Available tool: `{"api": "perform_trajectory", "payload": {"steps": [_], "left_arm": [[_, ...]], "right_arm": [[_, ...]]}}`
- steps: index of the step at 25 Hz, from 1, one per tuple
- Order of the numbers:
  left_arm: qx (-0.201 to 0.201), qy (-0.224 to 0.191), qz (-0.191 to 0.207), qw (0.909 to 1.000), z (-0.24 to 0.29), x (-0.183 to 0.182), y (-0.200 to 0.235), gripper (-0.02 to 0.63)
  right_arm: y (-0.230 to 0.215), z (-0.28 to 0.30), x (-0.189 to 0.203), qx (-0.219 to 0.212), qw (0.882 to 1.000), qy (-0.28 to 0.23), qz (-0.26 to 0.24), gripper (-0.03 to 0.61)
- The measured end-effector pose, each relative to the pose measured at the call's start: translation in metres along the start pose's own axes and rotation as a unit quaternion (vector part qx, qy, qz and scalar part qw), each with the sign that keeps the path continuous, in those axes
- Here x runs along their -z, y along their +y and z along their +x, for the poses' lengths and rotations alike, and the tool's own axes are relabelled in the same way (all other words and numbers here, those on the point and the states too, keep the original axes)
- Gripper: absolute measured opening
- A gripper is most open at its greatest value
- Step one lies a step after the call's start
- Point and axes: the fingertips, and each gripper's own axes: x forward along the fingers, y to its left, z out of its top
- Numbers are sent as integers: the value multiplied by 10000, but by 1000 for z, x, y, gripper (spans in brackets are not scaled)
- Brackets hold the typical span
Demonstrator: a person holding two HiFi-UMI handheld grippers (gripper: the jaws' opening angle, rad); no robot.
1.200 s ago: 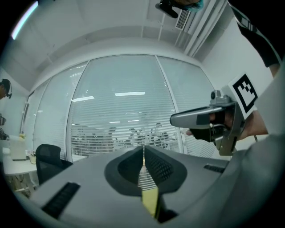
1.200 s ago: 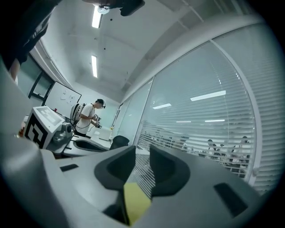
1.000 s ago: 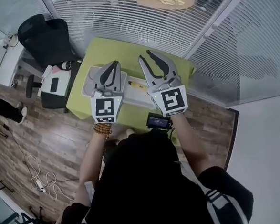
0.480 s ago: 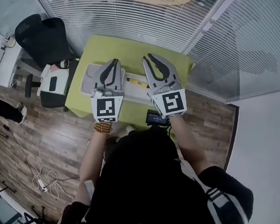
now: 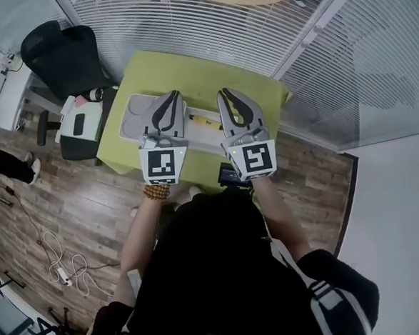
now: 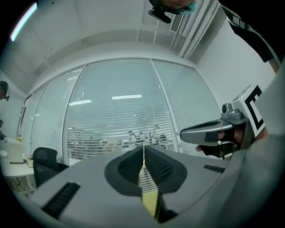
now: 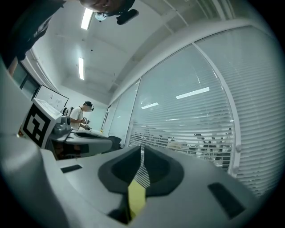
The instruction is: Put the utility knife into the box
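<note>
A yellow utility knife (image 5: pixel 205 120) lies on the green table (image 5: pixel 189 75), in the gap between my two grippers. The shallow grey box (image 5: pixel 130 116) sits on the table's left part, partly hidden under my left gripper (image 5: pixel 169 96). That gripper hovers over the box with its jaws together and nothing in them (image 6: pixel 143 149). My right gripper (image 5: pixel 228 94) hangs just right of the knife; its jaws are closing, tips nearly touching, with nothing between them (image 7: pixel 142 149). Both gripper views look up at the window blinds, so neither shows knife or box.
A black office chair (image 5: pixel 58 55) and a low stand with devices (image 5: pixel 81 125) are left of the table. A small black device (image 5: pixel 233 174) sits at the table's near edge. Glass walls with blinds close off the far side. Cables (image 5: pixel 66 270) lie on the wooden floor.
The right gripper's jaws have drawn together from a wide spread. Both grippers have shifted a little above the table; the knife has not moved.
</note>
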Motion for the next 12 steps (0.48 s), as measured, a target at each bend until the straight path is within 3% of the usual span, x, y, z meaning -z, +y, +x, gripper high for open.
{"api": "perform_trajectory", "payload": {"steps": [12], "left_arm": [[30, 93, -63, 9999, -5, 14, -9, 20]], "right_arm": [[6, -12, 27, 104, 9995, 277, 74, 14]]}}
